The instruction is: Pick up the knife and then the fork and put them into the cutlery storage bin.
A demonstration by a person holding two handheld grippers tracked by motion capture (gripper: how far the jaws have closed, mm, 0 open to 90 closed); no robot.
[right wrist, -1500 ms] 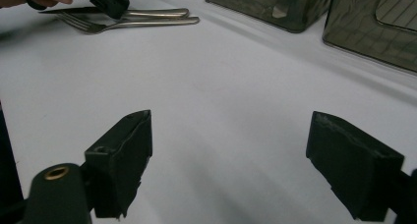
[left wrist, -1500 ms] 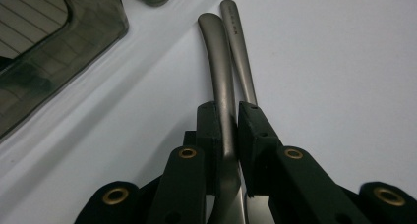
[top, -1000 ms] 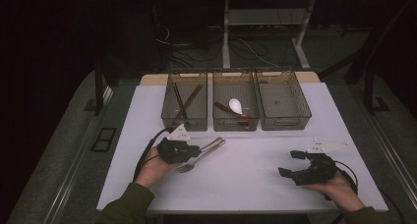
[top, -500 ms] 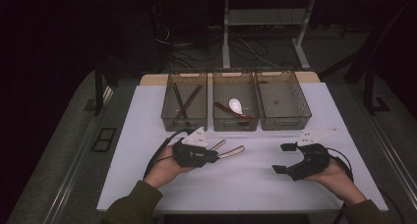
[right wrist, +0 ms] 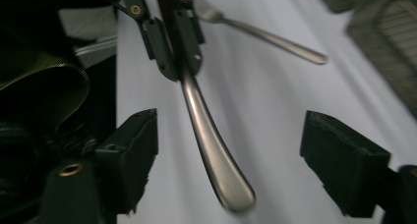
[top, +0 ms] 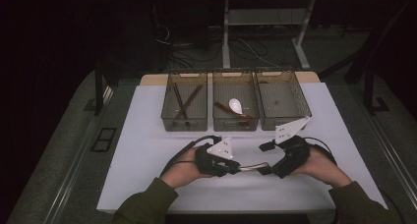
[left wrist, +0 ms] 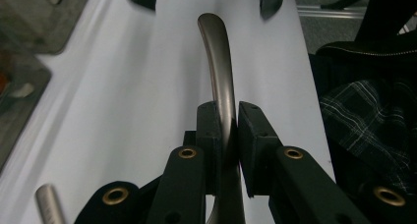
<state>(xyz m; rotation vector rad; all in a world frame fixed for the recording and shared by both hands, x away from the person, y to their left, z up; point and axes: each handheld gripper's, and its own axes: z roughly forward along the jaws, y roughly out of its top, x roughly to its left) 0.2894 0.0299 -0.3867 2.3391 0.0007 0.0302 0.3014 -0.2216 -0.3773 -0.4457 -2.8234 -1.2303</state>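
Both tongs have met mid-table, left tongs [top: 235, 168] clamping a metal utensil [top: 252, 166].

You hold a smooth, brushed-steel utensil handle [left wrist: 220, 67] with a soft satin sheen. The pads of your left gripper [left wrist: 227, 135] look like matt black plastic, with brass-coloured rivets. Your right gripper [right wrist: 246, 155] has the same dull black pads. A shiny metal fork [right wrist: 255, 30] lies on the matt white table sheet [top: 147, 150]. The three clear smoky plastic bins [top: 236, 123] look glossy.
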